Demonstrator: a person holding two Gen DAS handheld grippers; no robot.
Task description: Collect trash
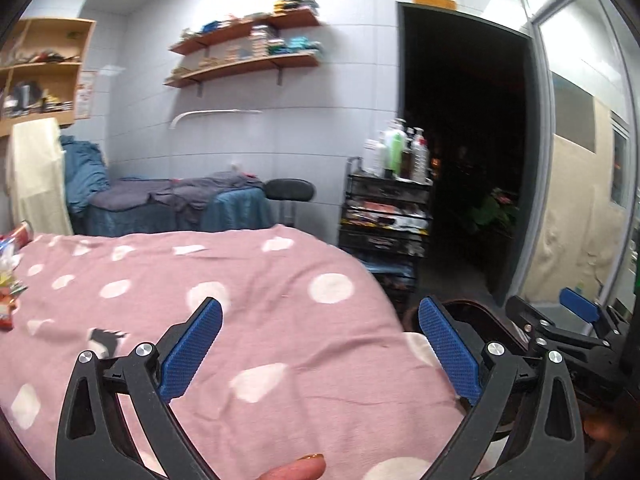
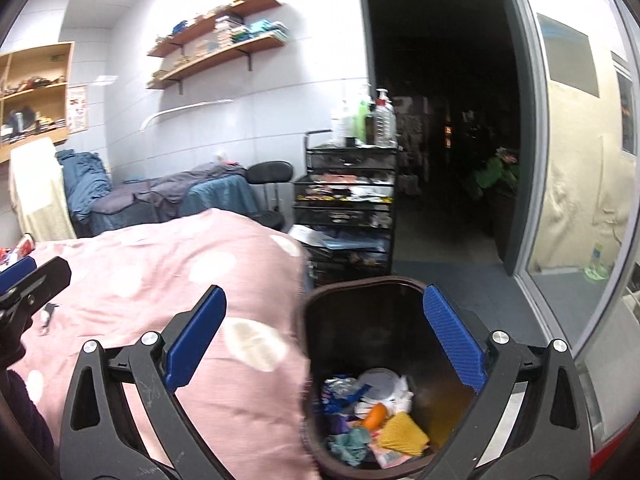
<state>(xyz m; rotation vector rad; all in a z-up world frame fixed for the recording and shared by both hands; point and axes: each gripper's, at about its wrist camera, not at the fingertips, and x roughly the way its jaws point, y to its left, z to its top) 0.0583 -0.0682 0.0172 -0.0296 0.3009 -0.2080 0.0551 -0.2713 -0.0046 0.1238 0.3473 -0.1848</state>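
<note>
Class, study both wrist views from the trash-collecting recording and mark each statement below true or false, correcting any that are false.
1. The right gripper is open and holds nothing. True.
2. The trash bin is empty. False: it holds rubbish, including a yellow item and an orange item.
3. The pink blanket has pale round spots. True.
4. The left gripper is shut on a wrapper. False: its jaws stand wide apart with nothing between them.
5. Bottles stand on top of the black cart beside the dark doorway. True.
6. The wall shelves are bare. False: folded and stacked items sit on them.
</note>
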